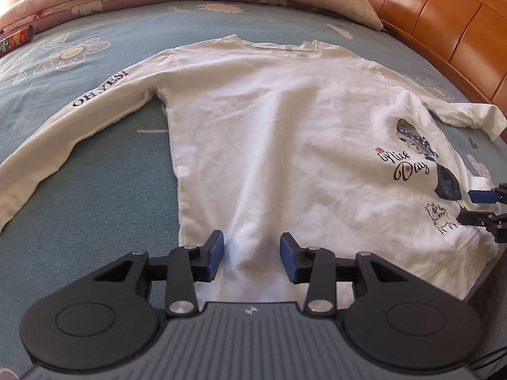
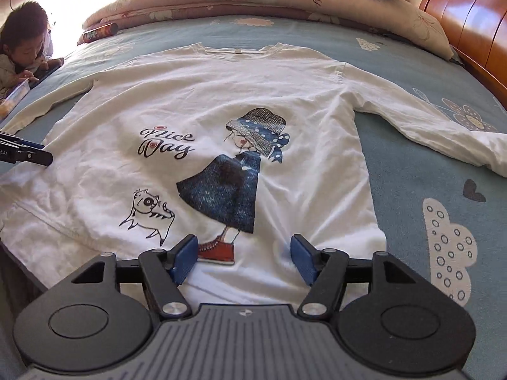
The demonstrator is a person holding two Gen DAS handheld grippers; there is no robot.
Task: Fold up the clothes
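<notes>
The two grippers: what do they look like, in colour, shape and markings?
Both look the same. The left gripper and the right gripper have a grey ribbed body with a small emblem, two round black discs, black link arms with silver pins, and fingers with blue pads.

Left gripper (image 1: 252, 255): tilted steeply downward, blue pads (image 1: 214, 255) parted, nothing pressed between them. Right gripper (image 2: 244, 258): same downward tilt, jaws spread wider than the left's, blue pads (image 2: 187, 258) likewise clear of any grip. From the left one's camera, the right one's fingertips (image 1: 475, 205) show at the far right edge (seen side-on, one finger above the other).
</notes>
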